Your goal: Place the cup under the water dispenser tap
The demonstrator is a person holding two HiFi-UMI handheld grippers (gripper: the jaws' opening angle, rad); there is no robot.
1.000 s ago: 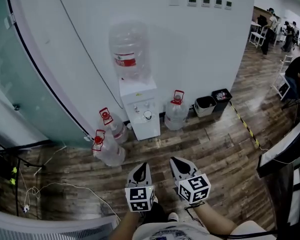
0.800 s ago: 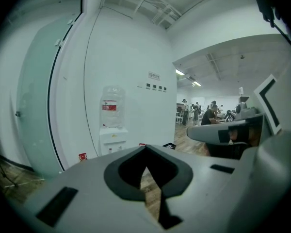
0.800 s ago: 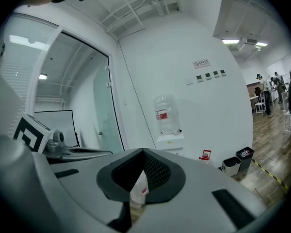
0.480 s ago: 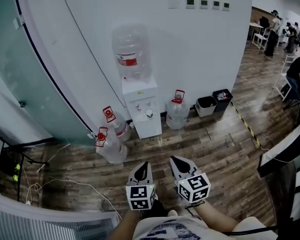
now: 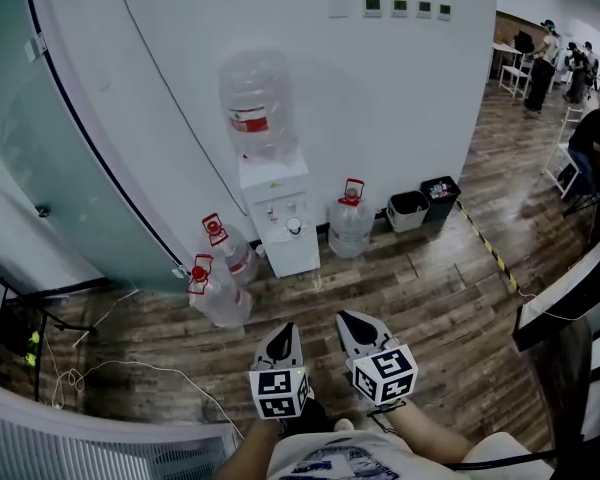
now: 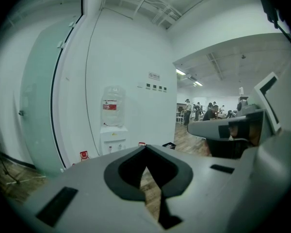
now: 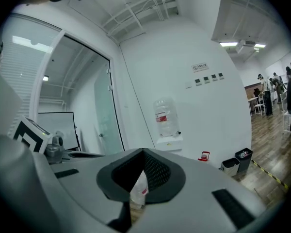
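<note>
The white water dispenser [image 5: 280, 218] stands against the wall with a large clear bottle [image 5: 257, 103] on top. A small round cup [image 5: 294, 227] sits at its tap recess. Both grippers hang side by side well short of it, over the wooden floor. My left gripper [image 5: 287, 326] is shut and holds nothing. My right gripper [image 5: 342, 317] also has its jaws together and is empty. The left gripper view has the dispenser [image 6: 111, 139] far beyond the left gripper [image 6: 145, 147]. In the right gripper view the dispenser [image 7: 169, 141] lies beyond the right gripper [image 7: 143, 151].
Spare water bottles stand on the floor either side of the dispenser [image 5: 352, 223] [image 5: 230, 253] [image 5: 215, 293]. Two bins [image 5: 408, 210] [image 5: 442, 196] sit by the wall on the right. Cables [image 5: 80, 373] trail at the left by the glass wall [image 5: 40, 168]. People [image 5: 590, 138] sit far right.
The view has drifted slightly and both grippers have edged along together. They stay shut and empty; the cup and dispenser have not moved.
</note>
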